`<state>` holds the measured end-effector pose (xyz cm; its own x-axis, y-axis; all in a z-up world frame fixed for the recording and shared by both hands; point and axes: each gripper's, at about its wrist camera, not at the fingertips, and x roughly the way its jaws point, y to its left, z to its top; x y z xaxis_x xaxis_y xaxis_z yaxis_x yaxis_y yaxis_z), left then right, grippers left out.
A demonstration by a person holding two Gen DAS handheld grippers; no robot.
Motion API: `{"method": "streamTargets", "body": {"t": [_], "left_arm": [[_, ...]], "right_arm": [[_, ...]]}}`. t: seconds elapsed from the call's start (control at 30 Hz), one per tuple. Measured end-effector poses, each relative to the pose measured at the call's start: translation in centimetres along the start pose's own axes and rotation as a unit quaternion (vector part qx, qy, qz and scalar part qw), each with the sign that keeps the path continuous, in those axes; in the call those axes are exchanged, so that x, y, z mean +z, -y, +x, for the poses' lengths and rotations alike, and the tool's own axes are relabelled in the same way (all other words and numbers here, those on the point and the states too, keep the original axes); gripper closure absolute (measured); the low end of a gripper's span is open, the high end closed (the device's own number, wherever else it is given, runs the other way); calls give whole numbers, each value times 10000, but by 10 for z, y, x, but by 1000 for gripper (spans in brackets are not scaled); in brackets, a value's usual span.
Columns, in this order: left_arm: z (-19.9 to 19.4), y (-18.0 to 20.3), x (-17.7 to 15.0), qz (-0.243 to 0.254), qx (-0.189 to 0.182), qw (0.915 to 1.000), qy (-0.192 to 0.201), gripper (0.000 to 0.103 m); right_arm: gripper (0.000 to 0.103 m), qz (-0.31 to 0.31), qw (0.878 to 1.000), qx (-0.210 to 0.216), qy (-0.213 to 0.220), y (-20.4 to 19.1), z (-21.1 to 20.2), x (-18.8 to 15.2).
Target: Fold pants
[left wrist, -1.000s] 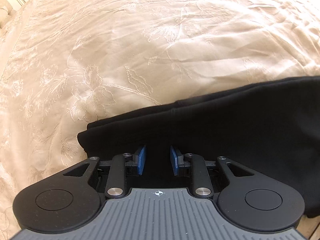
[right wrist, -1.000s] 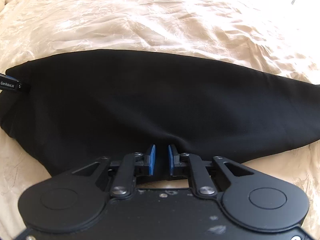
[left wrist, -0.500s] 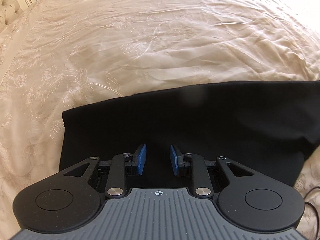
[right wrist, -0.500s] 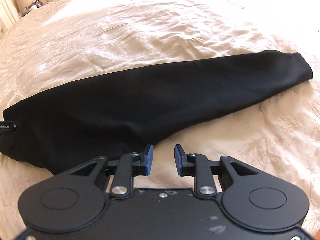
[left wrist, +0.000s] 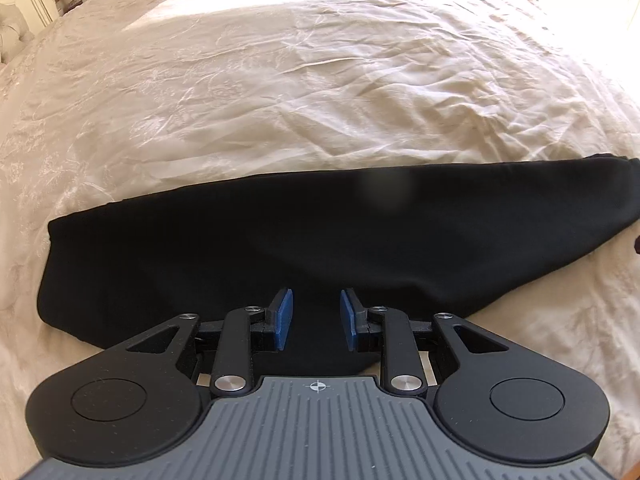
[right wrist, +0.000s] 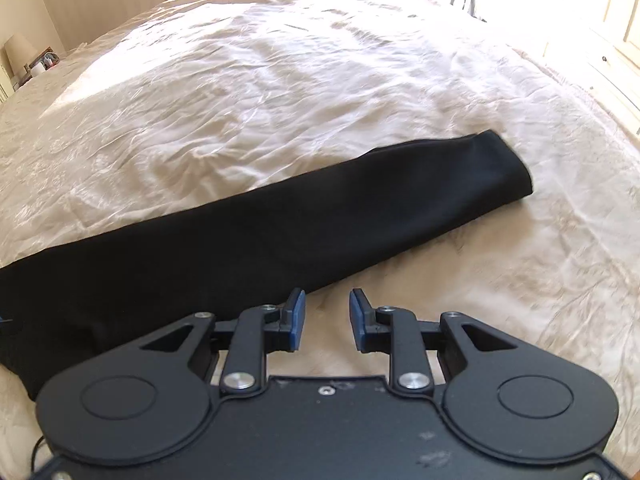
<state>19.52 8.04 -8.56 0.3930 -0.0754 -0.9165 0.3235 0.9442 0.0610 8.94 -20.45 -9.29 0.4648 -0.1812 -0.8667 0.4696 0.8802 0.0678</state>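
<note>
Left wrist view: the black pants (left wrist: 320, 240) lie flat on the cream bedspread (left wrist: 300, 80), long axis running side to side along the bed's near edge, tapering toward the right. The left hand-held gripper (left wrist: 316, 322) hovers over their near edge, blue pads parted, gripping nothing.

Right wrist view: the pants (right wrist: 280, 232) stretch diagonally, narrow end pointing to the far right. The right hand-held gripper (right wrist: 327, 318) sits over bare bedspread (right wrist: 500, 300) just beside their near edge, spread apart and empty.
</note>
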Motion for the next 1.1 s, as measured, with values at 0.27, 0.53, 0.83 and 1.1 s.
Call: {"method": "streamTargets", "body": {"t": [0.27,0.53,0.83,1.1], "left_arm": [[1,98,17,231,-26,9997,0,77],[9,139,28,421,107,9989,-155,77],[21,142,38,247,325,9984,-395,77],[30,146,52,167,403,9982,-412,77]], "right_arm": [[74,-95,9991,-222,356,107,22,62],[73,-218,9986,-395,268,165,72,111],[72,-228,9996,164,-4,167,109,130],[92,-743,9955,592,-48,153,115,140]]}}
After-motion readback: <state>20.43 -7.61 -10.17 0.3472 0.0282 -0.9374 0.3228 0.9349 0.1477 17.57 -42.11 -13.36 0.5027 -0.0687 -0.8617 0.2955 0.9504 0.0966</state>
